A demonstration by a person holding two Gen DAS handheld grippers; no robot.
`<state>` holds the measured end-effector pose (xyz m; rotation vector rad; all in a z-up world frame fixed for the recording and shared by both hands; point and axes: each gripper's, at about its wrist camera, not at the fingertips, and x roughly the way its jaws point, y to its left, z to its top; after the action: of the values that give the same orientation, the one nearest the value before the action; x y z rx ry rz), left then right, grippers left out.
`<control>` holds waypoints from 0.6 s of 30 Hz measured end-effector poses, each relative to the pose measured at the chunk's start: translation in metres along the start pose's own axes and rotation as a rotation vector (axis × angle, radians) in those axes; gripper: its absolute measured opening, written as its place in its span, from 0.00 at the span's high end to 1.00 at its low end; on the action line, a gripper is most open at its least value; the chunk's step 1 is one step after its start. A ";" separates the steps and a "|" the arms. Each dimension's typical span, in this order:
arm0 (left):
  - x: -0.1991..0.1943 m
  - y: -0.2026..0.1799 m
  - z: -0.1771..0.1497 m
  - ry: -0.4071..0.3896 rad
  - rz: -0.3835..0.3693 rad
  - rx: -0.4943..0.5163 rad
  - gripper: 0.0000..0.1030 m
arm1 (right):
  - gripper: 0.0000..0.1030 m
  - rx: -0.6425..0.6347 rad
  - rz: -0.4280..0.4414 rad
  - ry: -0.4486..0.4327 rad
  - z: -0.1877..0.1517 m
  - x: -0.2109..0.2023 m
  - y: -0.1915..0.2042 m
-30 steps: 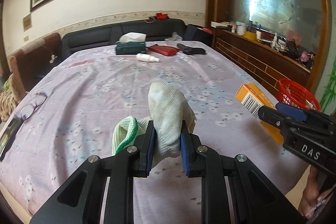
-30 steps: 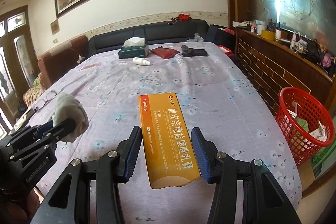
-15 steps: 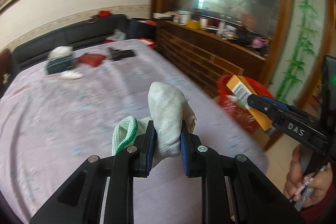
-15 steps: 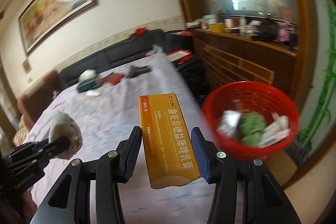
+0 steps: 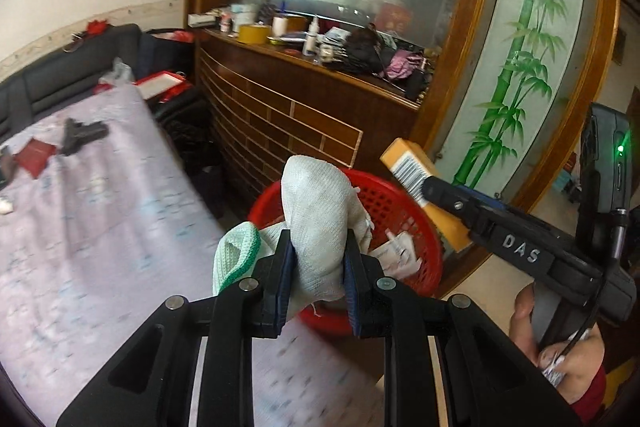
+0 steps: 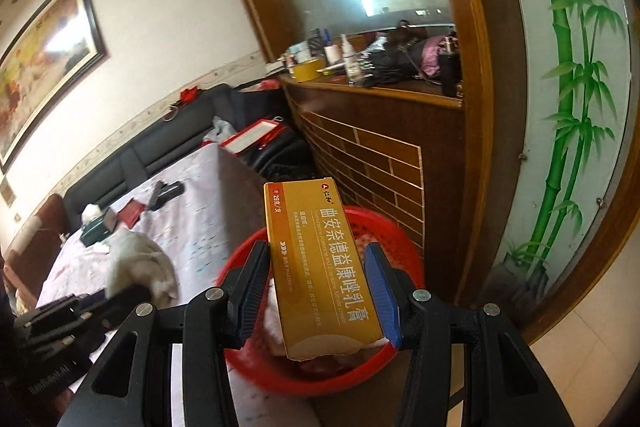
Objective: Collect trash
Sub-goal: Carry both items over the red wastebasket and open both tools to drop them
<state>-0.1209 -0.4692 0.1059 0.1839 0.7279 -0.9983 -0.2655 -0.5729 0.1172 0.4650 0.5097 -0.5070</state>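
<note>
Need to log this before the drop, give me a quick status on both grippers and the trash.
Left gripper shut on white knitted cloth. Right gripper shut on orange cardboard box. Both above red plastic mesh basket. Nothing in the way.

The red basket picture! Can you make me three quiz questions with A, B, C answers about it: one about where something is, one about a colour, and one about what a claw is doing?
1. Where does the red basket stand?
A. On the sofa
B. On the floor beside the table
C. On the wooden counter

2. What colour is the box in the right claw?
A. Orange-yellow
B. Blue
C. Black

3. What is the left claw doing?
A. Hanging empty
B. Gripping a bottle
C. Pinching a white cloth

Answers:
1. B, the basket sits low, next to the edge of the table, under the wooden counter.
2. A, the box face is orange-yellow with white writing.
3. C, the white cloth with a green edge sits between the blue pads.
</note>
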 end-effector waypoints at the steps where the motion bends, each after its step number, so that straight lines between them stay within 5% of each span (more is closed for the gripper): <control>1: 0.010 -0.002 0.002 0.006 0.003 -0.001 0.68 | 0.47 0.008 -0.009 0.004 0.003 0.006 -0.004; 5: 0.025 0.003 0.000 0.035 0.024 -0.011 0.52 | 0.42 -0.004 -0.040 0.036 0.010 0.030 -0.014; 9: -0.001 0.014 -0.012 -0.006 0.055 -0.015 0.44 | 0.41 0.007 -0.039 0.008 0.003 0.016 -0.019; 13: -0.038 0.020 -0.032 -0.080 0.150 0.040 0.28 | 0.18 -0.046 -0.090 -0.026 -0.015 -0.009 -0.002; 18: -0.085 0.034 -0.066 -0.127 0.220 0.042 0.16 | 0.05 -0.187 -0.241 -0.095 -0.049 -0.043 0.043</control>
<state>-0.1523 -0.3612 0.1040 0.2300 0.5582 -0.8075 -0.2912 -0.4986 0.1156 0.1997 0.5189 -0.7019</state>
